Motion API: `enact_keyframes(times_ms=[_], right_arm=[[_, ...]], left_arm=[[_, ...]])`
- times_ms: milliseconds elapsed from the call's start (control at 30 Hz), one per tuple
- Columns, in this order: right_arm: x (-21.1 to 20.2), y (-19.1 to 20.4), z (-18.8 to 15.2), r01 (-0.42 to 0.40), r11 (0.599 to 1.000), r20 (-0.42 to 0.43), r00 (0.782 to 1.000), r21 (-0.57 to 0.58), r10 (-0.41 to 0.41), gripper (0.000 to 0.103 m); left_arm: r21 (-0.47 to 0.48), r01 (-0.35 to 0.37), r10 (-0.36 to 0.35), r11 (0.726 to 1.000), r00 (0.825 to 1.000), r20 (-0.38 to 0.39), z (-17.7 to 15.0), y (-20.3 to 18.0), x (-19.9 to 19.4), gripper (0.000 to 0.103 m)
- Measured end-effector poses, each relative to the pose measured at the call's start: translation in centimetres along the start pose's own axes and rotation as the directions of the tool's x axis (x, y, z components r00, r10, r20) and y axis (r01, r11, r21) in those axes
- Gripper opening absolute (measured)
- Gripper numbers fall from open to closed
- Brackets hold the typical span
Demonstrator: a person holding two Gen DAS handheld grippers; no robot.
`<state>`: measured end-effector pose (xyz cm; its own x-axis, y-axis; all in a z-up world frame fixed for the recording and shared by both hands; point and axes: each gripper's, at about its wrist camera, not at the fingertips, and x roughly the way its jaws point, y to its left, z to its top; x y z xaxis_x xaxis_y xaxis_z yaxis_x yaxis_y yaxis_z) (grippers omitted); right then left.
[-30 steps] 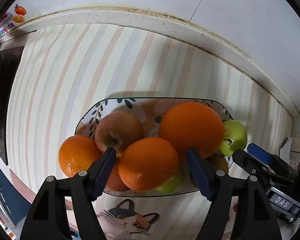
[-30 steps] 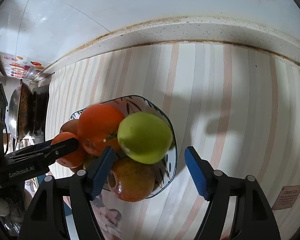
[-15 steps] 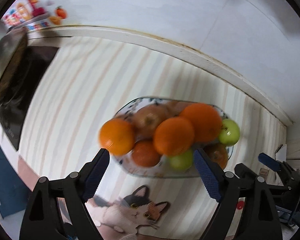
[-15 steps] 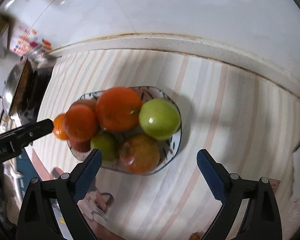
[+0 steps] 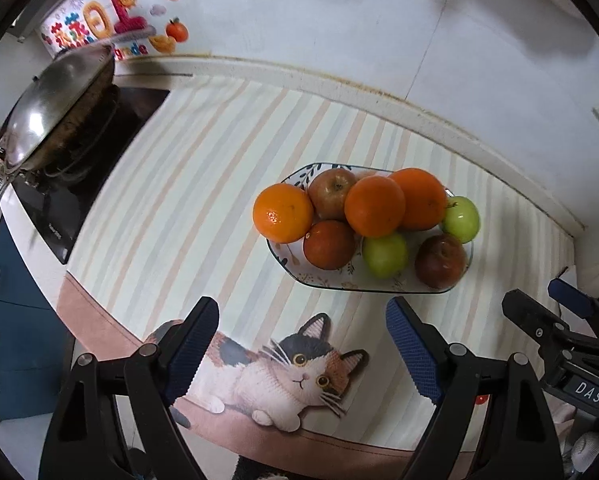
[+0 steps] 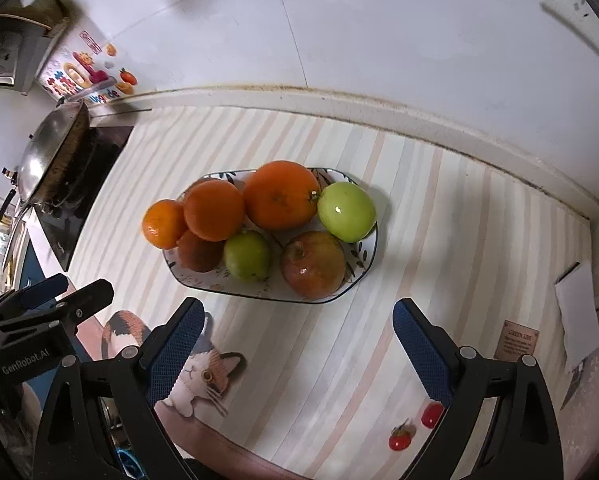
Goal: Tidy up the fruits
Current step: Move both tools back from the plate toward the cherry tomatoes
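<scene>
Heaped on an oblong leaf-patterned plate: four oranges, the leftmost overhanging the rim; two green apples, the larger at the right end, the smaller in front; two red apples, one behind.

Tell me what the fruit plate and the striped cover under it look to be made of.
Plate: probably glazed ceramic, going by its smooth white surface, thin dark rim line and painted leaf sprigs; melamine can't be ruled out. Striped cover: looks like a wipe-clean plastic or vinyl mat, flat and softly sheened, with a printed cat; it could also be coated cloth.
</scene>
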<state>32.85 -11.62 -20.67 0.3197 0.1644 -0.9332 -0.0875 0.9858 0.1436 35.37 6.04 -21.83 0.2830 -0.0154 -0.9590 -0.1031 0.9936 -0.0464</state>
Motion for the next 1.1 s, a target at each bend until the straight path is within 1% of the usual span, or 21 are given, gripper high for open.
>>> enact_keyframes(times_ms=[167,400,533,633,800,867,1100], right_arm=[[-3.4,1.0,-1.3,0.006,1.0,0.055,0.998,-0.015,-0.006,0.097],[-8.4,2.0,-3.7,0.016,0.999,0.132,0.991,-0.028,-0.012,0.097],[-11.1,2.5,-5.0,0.023,0.999,0.176,0.984,-0.041,-0.015,0.097],[-13.1,3.0,-5.9,0.044,0.998,0.216,0.976,-0.051,-0.032,0.097],[-15.6,3.4,-6.9,0.039,0.998,0.261,0.965,-0.057,-0.023,0.097],[-16.2,3.4,-7.2,0.032,0.998,0.263,0.965,-0.06,-0.015,0.097],[-17.7,3.5,-7.9,0.006,0.997,0.279,0.96,-0.071,0.014,0.097]], left_arm=[[0.005,0.009,-0.009,1.0,0.999,0.042,-1.5,0.1,-2.6,0.085],[0.011,0.019,-0.02,1.0,0.993,0.114,-4.0,0.5,-6.6,0.085],[0.02,0.015,-0.018,1.0,0.986,0.165,-5.1,0.5,-9.1,0.085],[0.033,0.011,-0.017,0.999,0.98,0.199,-5.9,0.3,-10.7,0.085],[0.044,0.011,-0.021,0.999,0.974,0.227,-7.0,0.1,-12.1,0.085],[0.046,0.003,-0.014,0.999,0.97,0.242,-7.2,0.1,-12.5,0.085],[0.042,0.009,-0.02,0.999,0.968,0.248,-7.9,0.0,-13.1,0.085]])
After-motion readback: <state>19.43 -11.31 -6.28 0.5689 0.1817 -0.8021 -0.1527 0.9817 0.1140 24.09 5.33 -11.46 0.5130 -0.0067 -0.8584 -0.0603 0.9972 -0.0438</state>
